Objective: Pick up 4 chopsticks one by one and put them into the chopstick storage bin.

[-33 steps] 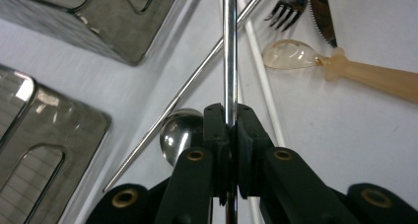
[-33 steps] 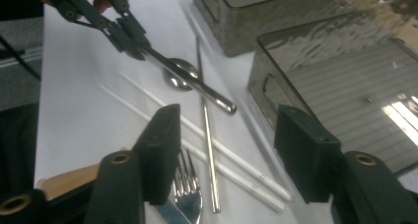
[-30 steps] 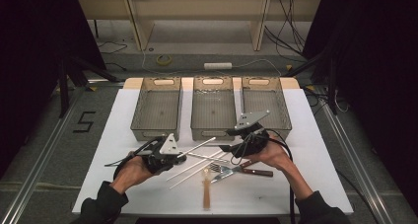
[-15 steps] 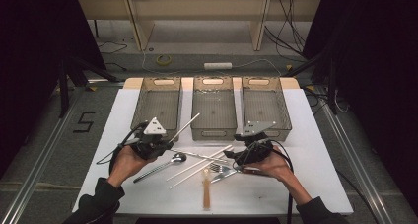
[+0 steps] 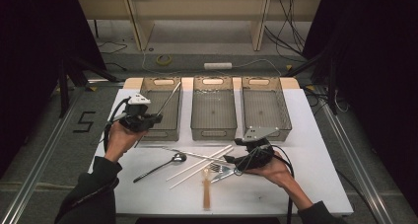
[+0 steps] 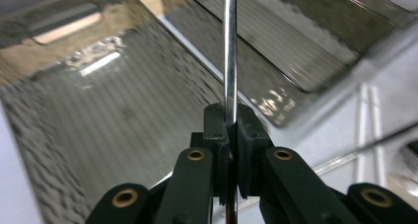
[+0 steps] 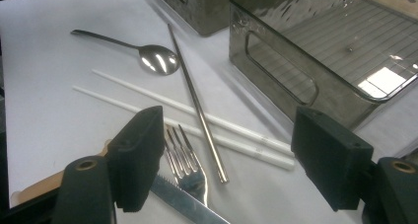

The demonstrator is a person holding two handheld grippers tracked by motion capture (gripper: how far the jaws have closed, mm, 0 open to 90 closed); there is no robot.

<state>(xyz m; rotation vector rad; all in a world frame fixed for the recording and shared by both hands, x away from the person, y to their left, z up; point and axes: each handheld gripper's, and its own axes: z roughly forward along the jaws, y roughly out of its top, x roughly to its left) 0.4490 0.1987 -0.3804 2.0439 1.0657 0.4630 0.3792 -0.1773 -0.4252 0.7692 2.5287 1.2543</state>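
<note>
the work looks like sorting cutlery into the three bins, and it seems barely begun: all three bins look empty in the high view, as far as the ribbed floors show.

the left gripper (image 5: 156, 118) has its jaws pressed together on a metal chopstick (image 6: 229, 51), which runs straight out past the fingertips and hangs over the left bin (image 5: 148, 93). in the left gripper view the rod stands between the two pads, with the bin floor beyond the tips. so one piece is lifted and near its drop, not yet let go.

the right gripper (image 7: 226, 160) has just been opening its jaws; they stand wide apart with nothing pinched. between and just beyond its fingers lie a fork (image 7: 185, 165), a second metal chopstick (image 7: 197, 105) and, under the left finger, a knife blade (image 7: 185, 206). further past the tips lie two white chopsticks (image 7: 197, 118) and a spoon (image 7: 153, 56). to the right of the right finger stands the wall of the middle bin (image 7: 276, 66).

left to do, by my judgement: nearly everything on the table (image 5: 305, 184), plus a wooden-handled piece (image 5: 206, 197) near the right hand.

in the way: the pieces overlap, the metal rod crossing the white sticks and the knife touching the fork, so lifting one may drag its neighbours.
</note>
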